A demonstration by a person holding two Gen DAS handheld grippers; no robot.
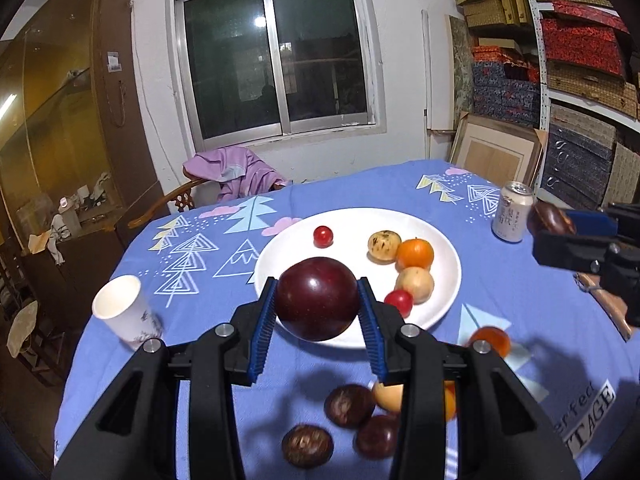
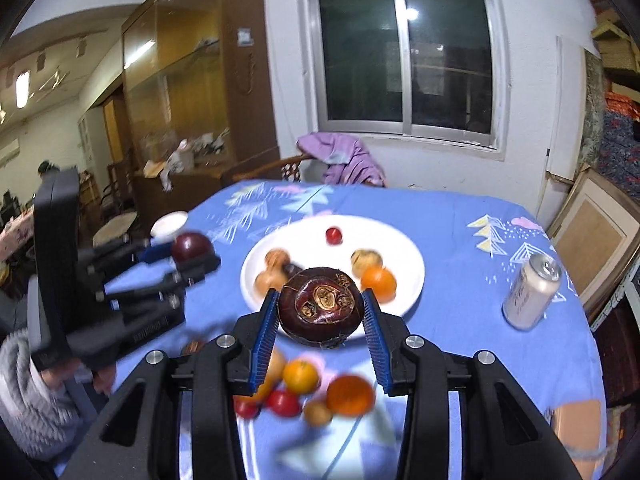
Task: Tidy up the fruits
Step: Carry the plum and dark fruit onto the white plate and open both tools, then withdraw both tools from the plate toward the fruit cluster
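Two grippers each carry one dark fruit above the blue cloth, so the step in hand looks like the carry toward the plate (image 1: 440, 312), which sits mid-table with several small fruits already on it.

On the left, the left gripper (image 1: 318, 300) grasps a smooth dark red fruit (image 1: 317, 298). The fruit sits squarely between the blue pads (image 1: 266, 320), out toward their tips, with both pads pressed against its sides. It hangs over the near rim of the plate. The right-wrist view shows the same gripper off to the left, fruit in its tips, with a hand in a grey sleeve (image 2: 28, 392) behind it.

On the right, the right gripper (image 2: 320, 312) is clamped on a rough dark brown fruit (image 2: 321, 306) with a scarred, knobbly face turned toward the camera. It too sits between the pads near their tips, over the near edge of the plate.

Next, each fruit probably needs to go down on a bare part of the plate, clear of the orange (image 1: 415, 255) and its neighbours at the right side, then be let go gently, as round fruit may roll.

More loose fruit (image 1: 348, 406) lies on the cloth near the camera, so the task is likely partway through.
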